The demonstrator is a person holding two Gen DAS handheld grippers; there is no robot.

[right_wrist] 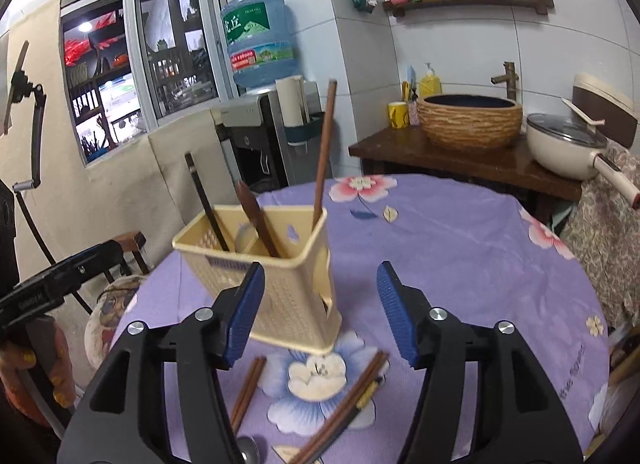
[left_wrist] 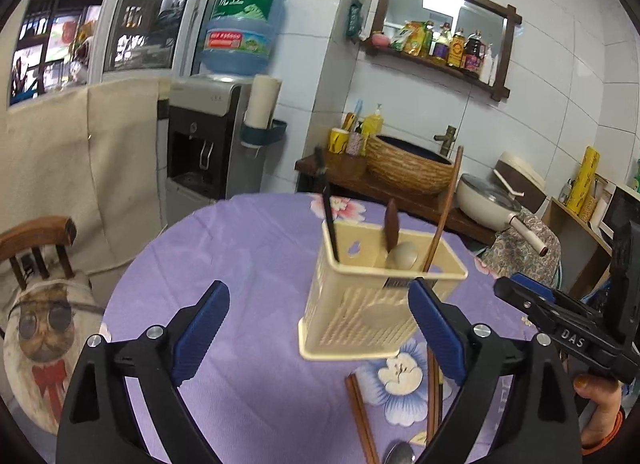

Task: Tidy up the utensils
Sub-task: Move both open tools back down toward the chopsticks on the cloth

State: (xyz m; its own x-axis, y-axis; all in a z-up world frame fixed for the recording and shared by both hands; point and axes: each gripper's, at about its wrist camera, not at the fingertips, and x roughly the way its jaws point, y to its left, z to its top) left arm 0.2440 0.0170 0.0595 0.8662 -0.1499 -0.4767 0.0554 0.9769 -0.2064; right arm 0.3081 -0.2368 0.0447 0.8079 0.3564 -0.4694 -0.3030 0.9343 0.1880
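A cream plastic utensil holder (left_wrist: pixel 360 304) (right_wrist: pixel 288 288) stands on the purple floral tablecloth. It holds a black chopstick (left_wrist: pixel 329 219) (right_wrist: pixel 206 207), a brown-handled spoon (left_wrist: pixel 394 236) (right_wrist: pixel 256 219) and a long brown chopstick (left_wrist: pixel 444 207) (right_wrist: pixel 323 155). Several brown chopsticks (left_wrist: pixel 362 416) (right_wrist: pixel 352 396) lie flat on the cloth in front of the holder, beside a metal spoon bowl (left_wrist: pixel 400 454) (right_wrist: pixel 249 450). My left gripper (left_wrist: pixel 316 328) is open and empty, just before the holder. My right gripper (right_wrist: pixel 320 312) is open and empty, above the loose chopsticks.
The round table (right_wrist: pixel 460 248) has a wooden chair (left_wrist: pixel 36 248) with a cat cushion at its left. Behind stand a water dispenser (left_wrist: pixel 212 135), a dark sideboard (right_wrist: pixel 460 159) with a woven basin, and a white pan (right_wrist: pixel 568 147).
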